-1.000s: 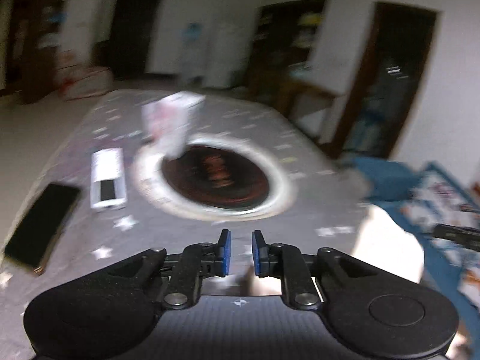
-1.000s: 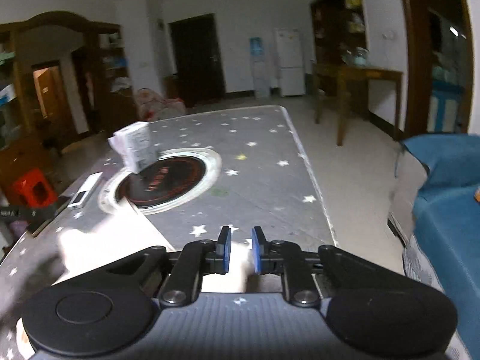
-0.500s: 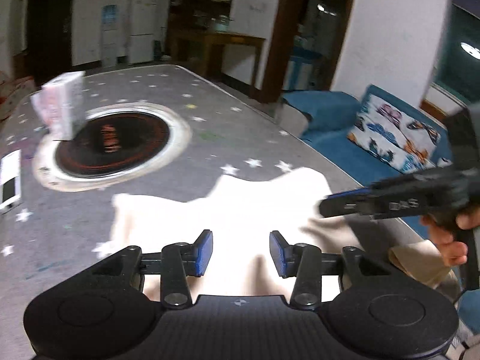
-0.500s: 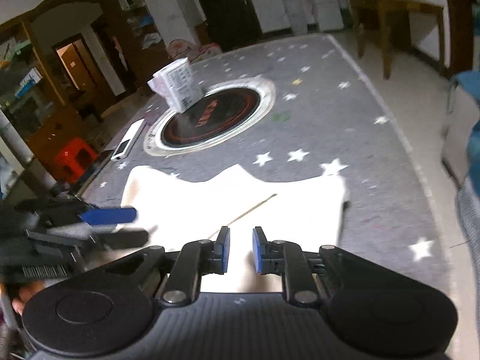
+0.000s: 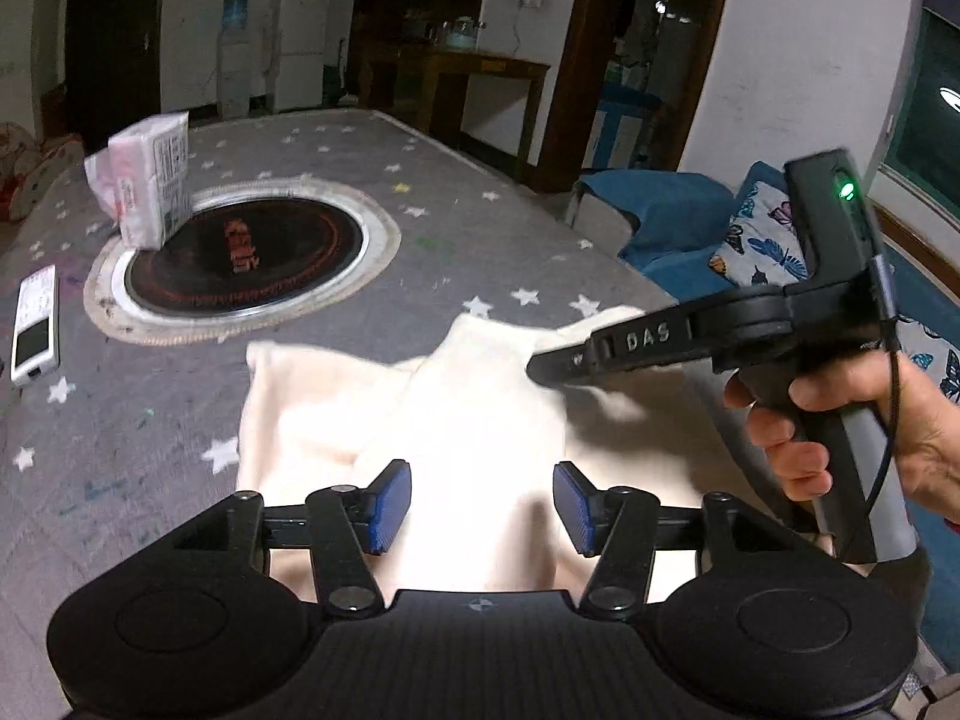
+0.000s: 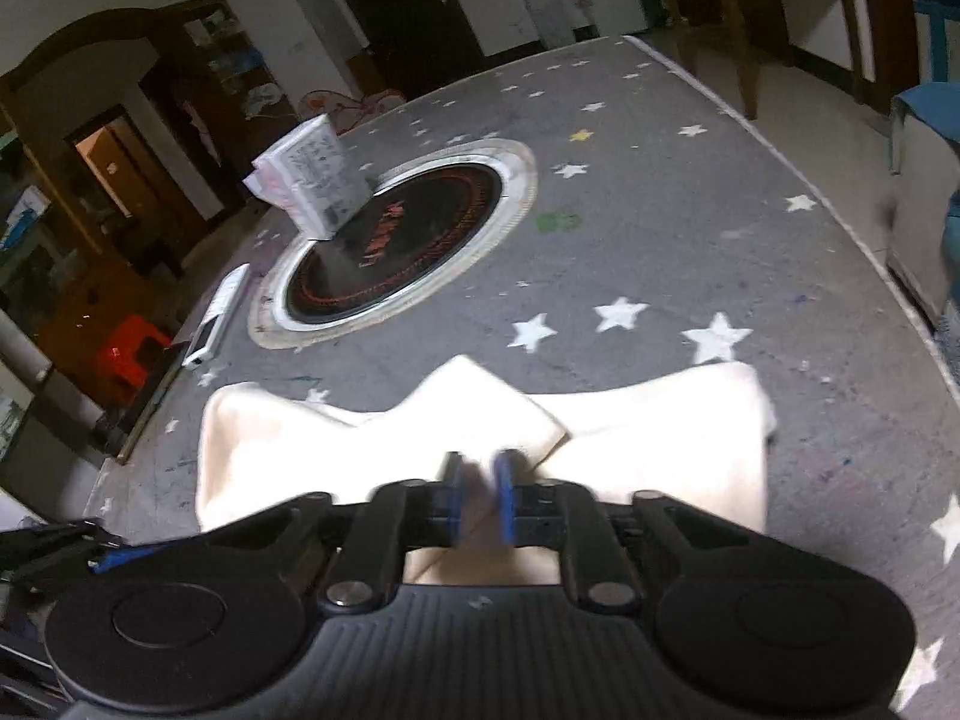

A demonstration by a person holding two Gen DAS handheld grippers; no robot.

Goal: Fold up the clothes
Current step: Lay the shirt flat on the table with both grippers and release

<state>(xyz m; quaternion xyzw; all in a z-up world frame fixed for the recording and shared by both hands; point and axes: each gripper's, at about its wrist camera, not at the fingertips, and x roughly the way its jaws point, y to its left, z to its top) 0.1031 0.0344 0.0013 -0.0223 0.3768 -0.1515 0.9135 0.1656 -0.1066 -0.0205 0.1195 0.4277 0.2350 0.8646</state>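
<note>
The cream garment (image 5: 480, 420) lay on the near part of the grey, star-printed worktop (image 5: 456, 222), directly under and in front of both claws. The left claw (image 5: 482, 507) hung over the garment's near portion with its blue pads well apart and its jaws opening; cloth showed below the gap, but neither pad pressed on it. The right claw (image 6: 478, 498), held in the person's right hand (image 5: 852, 426), reached in from the right in the left wrist view, its tip at a raised fold near the garment's far right edge. From its own camera, that claw's blue pads were blurred and stood almost together; its jaws had come shut with a pinch of cream cloth between them.

The garment was pale cream, soft and plain, overexposed in its middle. It was spread unevenly: a pointed flap rose toward the centre, with lower wings to either side, the left one rounded at its corner and the right one ending in a straighter edge. A crease ran diagonally beneath the flap.

Beyond the garment sat a round dark inset hob (image 6: 396, 258) ringed in pale trim, a white printed packet (image 6: 312, 180) standing on its far left rim, and a white remote (image 5: 36, 324) to the left.
</note>
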